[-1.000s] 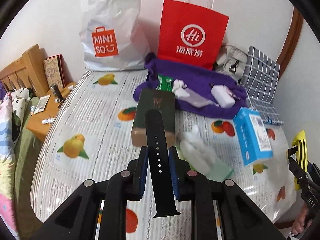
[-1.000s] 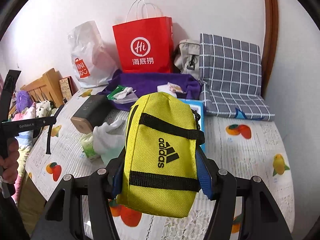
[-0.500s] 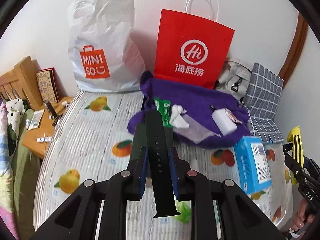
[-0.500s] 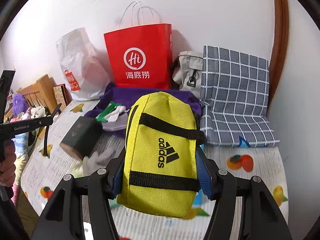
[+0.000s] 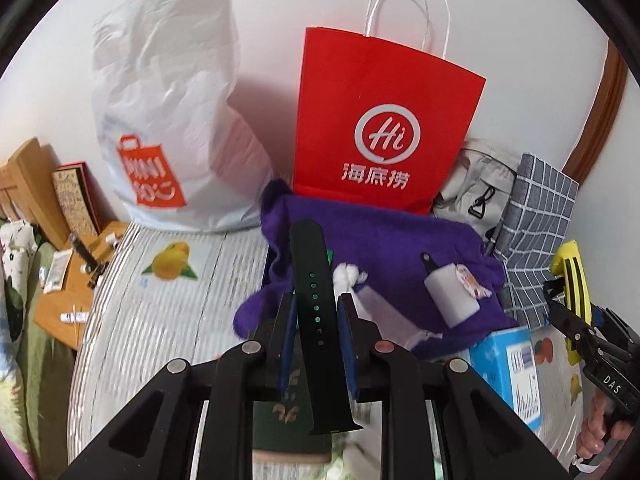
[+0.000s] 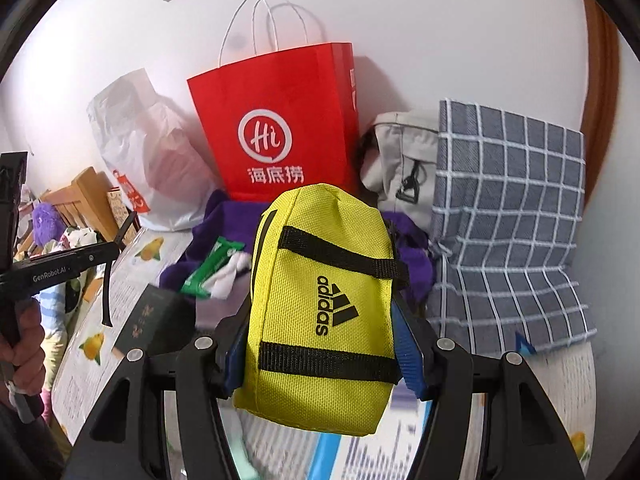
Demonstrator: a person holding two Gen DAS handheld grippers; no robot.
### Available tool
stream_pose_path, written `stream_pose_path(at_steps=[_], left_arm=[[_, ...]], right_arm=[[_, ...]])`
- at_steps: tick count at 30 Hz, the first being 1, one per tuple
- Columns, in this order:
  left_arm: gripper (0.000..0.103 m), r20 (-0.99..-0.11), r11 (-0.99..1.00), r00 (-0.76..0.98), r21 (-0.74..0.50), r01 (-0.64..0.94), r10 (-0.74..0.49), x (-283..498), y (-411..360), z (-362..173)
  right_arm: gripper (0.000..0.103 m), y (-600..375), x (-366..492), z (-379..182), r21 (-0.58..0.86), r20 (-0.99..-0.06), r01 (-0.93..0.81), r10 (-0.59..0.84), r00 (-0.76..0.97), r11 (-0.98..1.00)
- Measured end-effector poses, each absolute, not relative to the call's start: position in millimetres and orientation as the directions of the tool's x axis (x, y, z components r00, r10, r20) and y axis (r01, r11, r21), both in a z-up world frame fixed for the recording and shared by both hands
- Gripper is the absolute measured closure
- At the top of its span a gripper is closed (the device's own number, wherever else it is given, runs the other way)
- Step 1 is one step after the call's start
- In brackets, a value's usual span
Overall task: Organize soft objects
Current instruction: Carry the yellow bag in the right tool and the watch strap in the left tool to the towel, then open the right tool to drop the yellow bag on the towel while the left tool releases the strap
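With the left hand-held gripper (image 5: 316, 320) pinching a black perforated rubber watch strap (image 5: 314, 296) and the right hand-held gripper (image 6: 322, 354) clamping a yellow fabric pouch (image 6: 320, 300) above the fruit-print bed (image 5: 168, 320), carry both clear of the purple fleece cloth (image 5: 392, 248), keeping both grips firm.

Yellow pouch (image 6: 320, 320) between right gripper (image 6: 324, 356) fingers (image 6: 408, 352); red paper bag (image 6: 280, 120) behind

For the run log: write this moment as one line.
left gripper: shut on black perforated watch strap | right gripper: shut on yellow fabric Adidas pouch | ahead: red paper bag, purple cloth
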State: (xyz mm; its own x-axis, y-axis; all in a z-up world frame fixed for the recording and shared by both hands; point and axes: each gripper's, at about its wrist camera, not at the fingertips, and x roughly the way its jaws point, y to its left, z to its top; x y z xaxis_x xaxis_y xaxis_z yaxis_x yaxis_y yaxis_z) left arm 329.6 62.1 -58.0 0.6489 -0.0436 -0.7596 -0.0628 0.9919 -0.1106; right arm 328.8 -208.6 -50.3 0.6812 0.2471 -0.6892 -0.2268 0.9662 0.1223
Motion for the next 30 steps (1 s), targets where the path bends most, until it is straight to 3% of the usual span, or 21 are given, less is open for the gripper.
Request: stream_pose_path(at_steps=[9,30], left_arm=[[0.083,-0.760,0.994,0.647,-0.108,-0.034,-0.060,376,50,-63],[0.083,-0.830,0.986,0.544,-0.164,-0.023,-0.125,457,49,-130]], right_arm=[[0.042,-182,383,-54,0.143,-0.693,-0.264,0.288,0.661,0.954],[0.041,-147,435,-131,0.119,-0.807,-0.328,0.284,0.518,0.937]])
